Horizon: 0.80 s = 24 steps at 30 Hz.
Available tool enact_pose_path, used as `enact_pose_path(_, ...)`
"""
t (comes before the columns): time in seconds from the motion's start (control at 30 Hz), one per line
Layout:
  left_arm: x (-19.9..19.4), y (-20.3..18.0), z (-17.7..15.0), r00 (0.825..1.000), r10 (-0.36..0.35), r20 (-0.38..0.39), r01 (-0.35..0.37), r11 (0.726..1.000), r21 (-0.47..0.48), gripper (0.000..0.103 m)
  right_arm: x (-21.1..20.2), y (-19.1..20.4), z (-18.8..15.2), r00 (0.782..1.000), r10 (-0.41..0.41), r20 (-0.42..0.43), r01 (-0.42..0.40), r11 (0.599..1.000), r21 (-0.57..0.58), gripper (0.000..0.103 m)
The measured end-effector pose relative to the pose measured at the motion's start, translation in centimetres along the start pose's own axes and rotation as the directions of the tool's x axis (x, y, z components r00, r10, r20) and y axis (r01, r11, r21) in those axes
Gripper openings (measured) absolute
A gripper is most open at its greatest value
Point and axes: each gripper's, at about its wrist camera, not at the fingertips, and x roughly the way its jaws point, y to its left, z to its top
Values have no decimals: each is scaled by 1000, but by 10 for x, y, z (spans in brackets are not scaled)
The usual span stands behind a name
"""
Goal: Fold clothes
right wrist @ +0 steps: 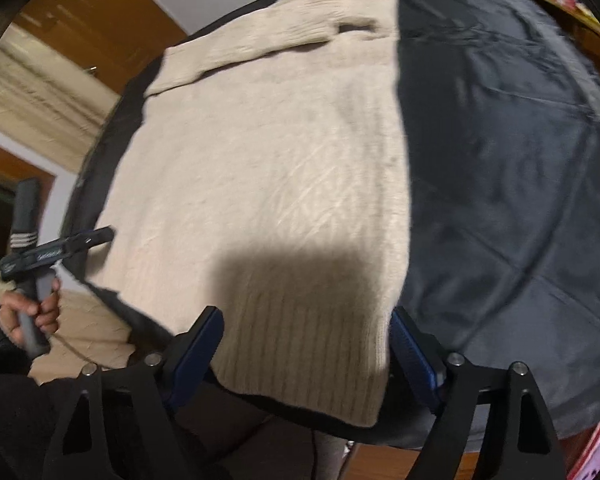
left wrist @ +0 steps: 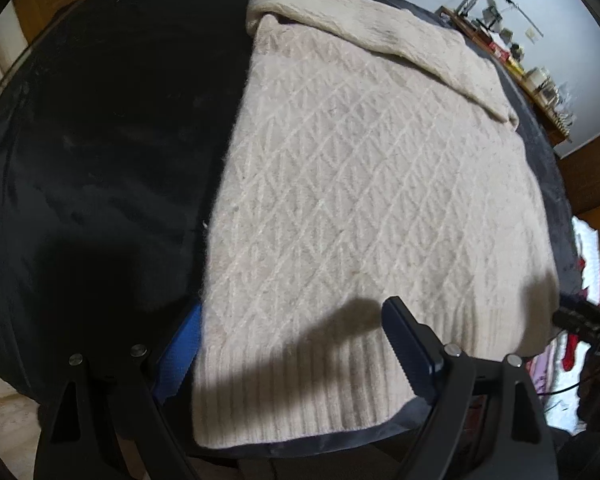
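Lying flat on dark table [left wrist: 100, 140], cream sweater [left wrist: 340, 184] hem between both grippers' wide-spread fingers [right wrist: 204, 344]

We see bare dark cloth [right wrist: 500, 168] open on both sides of the sweater [left wrist: 340, 184]; a cluttered shelf [left wrist: 512, 56], seemingly beyond it, crowds the far edge.

Sweater [left wrist: 340, 184] flat on table [left wrist: 80, 140], sleeve [left wrist: 364, 28] across its far end
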Motion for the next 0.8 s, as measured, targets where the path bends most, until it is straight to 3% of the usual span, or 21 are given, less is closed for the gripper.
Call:
enact_pose_path(0.07,1,6,-1,999,-35,2,35,999,-34,90,6,8,3,998,57,-7,-57,998,3,73)
enact_pose_path(0.2,10,18,-4,997,-74,1,74,994,-77,89,22,14,15,997,76,-8,-76,997,-1,57)
enact_pose_path(0.3,27,32,73,998,-63,-6,63,997,-52,83,34,34,28,996,86,-9,-86,996,12,47)
enact_pose_path(0.33,35,30,81,998,-69,-10,69,997,-46,80,53,25,25,995,99,-8,-98,995,21,42)
enact_pose_path(0.37,49,26,99,997,-81,-14,80,996,-44,71,65,30,37,994,110,-7,-110,994,28,37)
enact_pose_path(0.4,58,24,110,996,-92,-18,91,995,-44,61,61,29,35,993,118,-4,-118,993,30,37)
enact_pose_path(0.47,51,41,122,993,-116,-23,115,991,-63,52,41,14,21,991,132,0,-132,991,35,37)
enact_pose_path(0.57,46,50,99,989,-143,-23,141,986,-90,51,12,-8,0,989,150,11,-150,987,53,37)
enact_pose_path(0.73,72,23,113,990,-137,-32,134,988,-80,51,-54,-58,-47,980,196,15,-197,977,78,37)
enact_pose_path(0.8,75,14,111,991,-132,-35,129,988,-80,17,-56,-57,-49,979,202,15,-202,977,64,37)
